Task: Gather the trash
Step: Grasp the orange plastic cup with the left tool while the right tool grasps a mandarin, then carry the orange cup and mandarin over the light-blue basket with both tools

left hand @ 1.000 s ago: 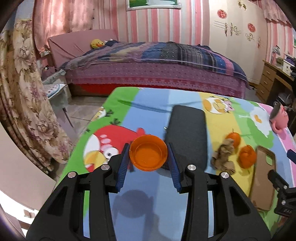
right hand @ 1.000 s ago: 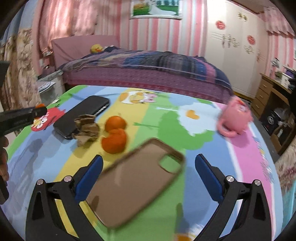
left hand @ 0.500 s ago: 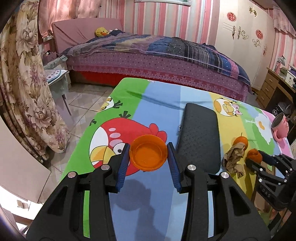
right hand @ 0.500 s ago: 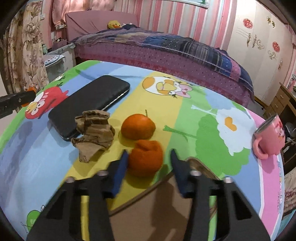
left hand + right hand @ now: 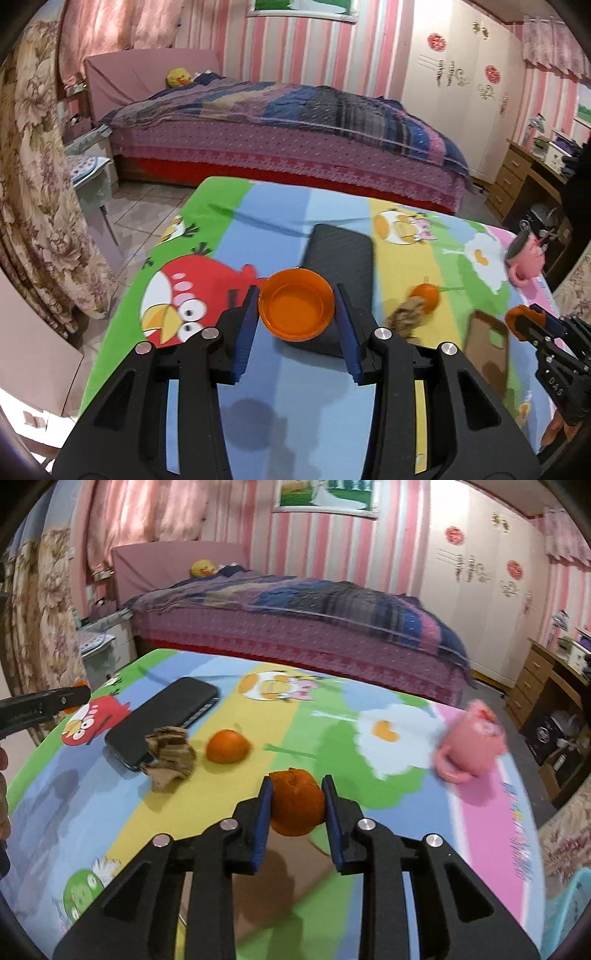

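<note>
My left gripper (image 5: 295,312) is shut on a small orange bowl (image 5: 296,308) and holds it above the cartoon-print table (image 5: 258,369). My right gripper (image 5: 297,803) is shut on an orange peel ball (image 5: 296,801), lifted above the brown phone case (image 5: 291,886). It also shows at the right of the left wrist view (image 5: 524,321). A crumpled brown paper (image 5: 170,753) lies on the table beside a whole orange (image 5: 227,746). Both also show in the left wrist view, the paper (image 5: 406,317) and the orange (image 5: 426,297).
A black phone (image 5: 162,720) lies left of the paper. A pink mug (image 5: 471,746) stands at the table's right. A bed (image 5: 295,627) is beyond the far edge, a wooden dresser (image 5: 546,686) to the right, a floral curtain (image 5: 33,184) to the left.
My right gripper closed on the orange peel ball and lifted it off the table beside the phone case. My left gripper kept hold of the bowl and shifted slightly.
</note>
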Demonstrator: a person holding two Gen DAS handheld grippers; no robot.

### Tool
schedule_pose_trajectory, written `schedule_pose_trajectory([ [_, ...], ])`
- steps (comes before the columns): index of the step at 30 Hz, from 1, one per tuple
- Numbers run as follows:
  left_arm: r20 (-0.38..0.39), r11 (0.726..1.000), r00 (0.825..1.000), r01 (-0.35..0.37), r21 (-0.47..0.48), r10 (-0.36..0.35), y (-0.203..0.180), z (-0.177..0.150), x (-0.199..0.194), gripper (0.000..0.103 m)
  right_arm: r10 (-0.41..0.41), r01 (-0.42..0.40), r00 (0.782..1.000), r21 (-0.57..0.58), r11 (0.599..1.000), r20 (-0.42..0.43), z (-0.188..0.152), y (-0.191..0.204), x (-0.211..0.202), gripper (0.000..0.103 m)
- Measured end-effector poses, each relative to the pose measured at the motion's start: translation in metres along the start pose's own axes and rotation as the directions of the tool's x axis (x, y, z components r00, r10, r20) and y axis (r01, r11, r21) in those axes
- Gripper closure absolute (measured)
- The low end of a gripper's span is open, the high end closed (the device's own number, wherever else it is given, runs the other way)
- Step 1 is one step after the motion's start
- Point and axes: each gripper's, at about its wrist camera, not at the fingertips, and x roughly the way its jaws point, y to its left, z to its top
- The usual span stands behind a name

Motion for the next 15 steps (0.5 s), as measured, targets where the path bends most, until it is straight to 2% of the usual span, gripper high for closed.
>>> schedule_pose_trajectory([
  [4, 0.001, 0.999, 0.999, 0.051, 0.019, -0.051, -0.02, 0.0, -0.006, 0.064, -0.058, 0.058, 0.998, 0.049, 0.997, 0.014, -0.007, -0.029, -0.026, 0.076],
  [15, 0.008, 0.987, 0.991, 0.13, 0.09, -0.131, -0.076, -0.005, -0.025, 0.064, -0.172, 0.165, 0.985, 0.153, 0.974, 0.033, -0.035, -0.088, -0.08, 0.076],
])
